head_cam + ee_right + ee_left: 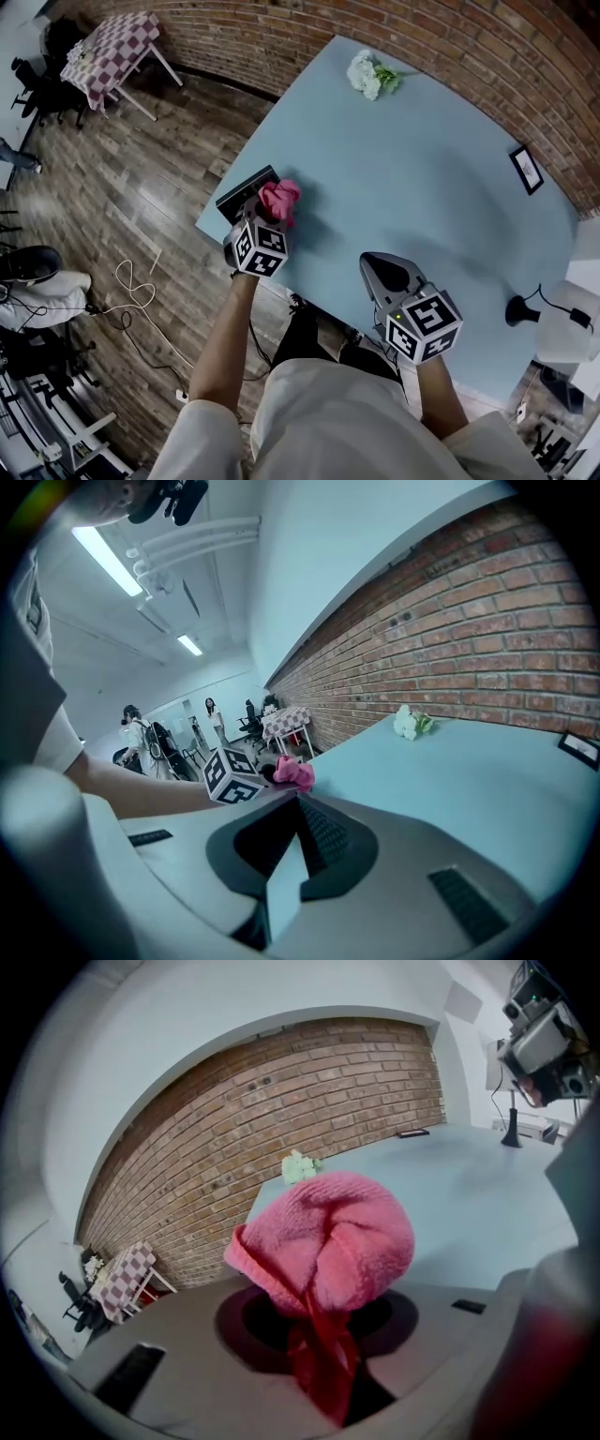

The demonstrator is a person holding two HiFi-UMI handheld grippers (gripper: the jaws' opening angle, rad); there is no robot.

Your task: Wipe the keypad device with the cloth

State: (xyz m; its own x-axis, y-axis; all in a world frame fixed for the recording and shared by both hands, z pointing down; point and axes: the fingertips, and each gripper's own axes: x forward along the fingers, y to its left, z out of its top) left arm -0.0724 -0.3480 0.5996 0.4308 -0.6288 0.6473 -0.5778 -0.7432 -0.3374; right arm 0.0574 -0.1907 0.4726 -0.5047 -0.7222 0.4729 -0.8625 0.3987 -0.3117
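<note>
Only the head view shows the dark keypad device [246, 193] just left of the left gripper [270, 214], whose own view shows its jaws clamped on the bunched, fluffy pink cloth [323, 1241] bulging past their tips, while the right gripper [382, 269] is closed on nothing.

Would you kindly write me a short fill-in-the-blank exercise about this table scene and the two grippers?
1. The left gripper is shut on a ____ cloth.
2. The dark keypad device sits at the edge of the table, right by the ____ gripper.
3. The white flowers lie on the table near the ____ wall.
4. The right gripper holds ____ between its jaws.

Missing words: pink; left; brick; nothing
</note>
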